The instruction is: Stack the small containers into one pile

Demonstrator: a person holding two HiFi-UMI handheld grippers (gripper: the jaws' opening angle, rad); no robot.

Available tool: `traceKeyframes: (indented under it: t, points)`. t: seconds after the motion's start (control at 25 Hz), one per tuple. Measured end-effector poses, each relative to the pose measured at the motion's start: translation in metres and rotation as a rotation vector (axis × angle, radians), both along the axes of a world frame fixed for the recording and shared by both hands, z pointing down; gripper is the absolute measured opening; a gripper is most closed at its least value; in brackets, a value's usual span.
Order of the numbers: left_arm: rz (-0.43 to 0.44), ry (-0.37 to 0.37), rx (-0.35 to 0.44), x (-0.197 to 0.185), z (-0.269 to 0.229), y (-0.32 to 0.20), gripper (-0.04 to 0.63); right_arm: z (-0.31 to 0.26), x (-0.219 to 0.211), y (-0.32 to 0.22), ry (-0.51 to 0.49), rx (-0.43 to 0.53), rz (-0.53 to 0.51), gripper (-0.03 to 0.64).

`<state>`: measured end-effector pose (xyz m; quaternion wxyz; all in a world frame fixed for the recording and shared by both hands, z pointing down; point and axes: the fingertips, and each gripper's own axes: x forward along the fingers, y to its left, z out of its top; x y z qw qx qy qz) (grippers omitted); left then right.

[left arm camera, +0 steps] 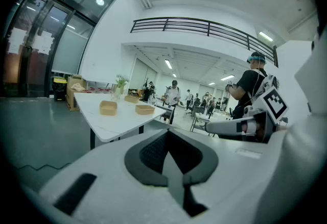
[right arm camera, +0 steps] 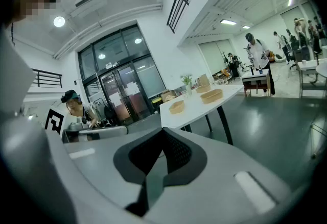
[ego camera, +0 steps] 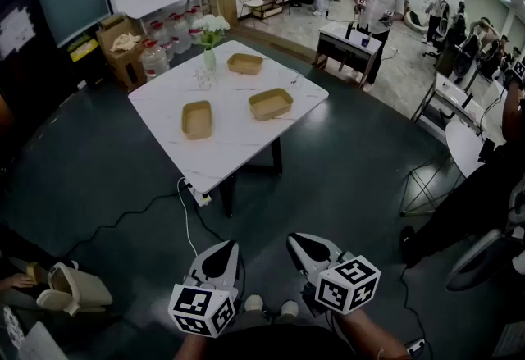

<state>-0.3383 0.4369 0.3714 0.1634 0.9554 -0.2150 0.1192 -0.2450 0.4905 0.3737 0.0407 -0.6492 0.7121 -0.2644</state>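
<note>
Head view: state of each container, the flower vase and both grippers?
Near-left container: upright, empty, unstacked.
Near-right container: upright, empty, unstacked.
Far container: upright, empty, unstacked.
Flower vase: upright on the table.
Left gripper: shut, empty, away from the table.
Right gripper: shut, empty, away from the table.

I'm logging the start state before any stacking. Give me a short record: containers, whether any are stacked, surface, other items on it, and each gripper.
containers: three, all apart: left container, right container, far container
stacked: none yet
surface: white table
also on table: vase of flowers, beside the far container
left gripper: shut, empty, well short of the table
right gripper: shut, empty, well short of the table
</note>
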Motion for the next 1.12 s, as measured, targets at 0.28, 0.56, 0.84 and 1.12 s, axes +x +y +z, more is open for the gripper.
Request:
traceKeyframes:
  t: [0.28,0.56,0.84,1.12]
  points:
    - [0.027,-0.006,0.0,-0.001,0.001,-0.008,-0.002,0.002,-0.005,-0.012,-0.016,-0.004,0.006,-0.003]
    - [0.09,-0.016,0.007,-0.005,0.006,-0.021,0.0,0.0,-0.012,-0.028,-0.053,0.006,0.023,-0.003]
    - [0.132,-0.004,0.016,-0.014,0.009,-0.035,0.0,0.006,-0.027,-0.047,-0.044,-0.021,0.027,-0.002]
    - [0.14,0.033,-0.008,-0.019,0.006,-0.05,0.0,0.011,-0.037,-0.064,-0.051,-0.052,0.024,-0.002]
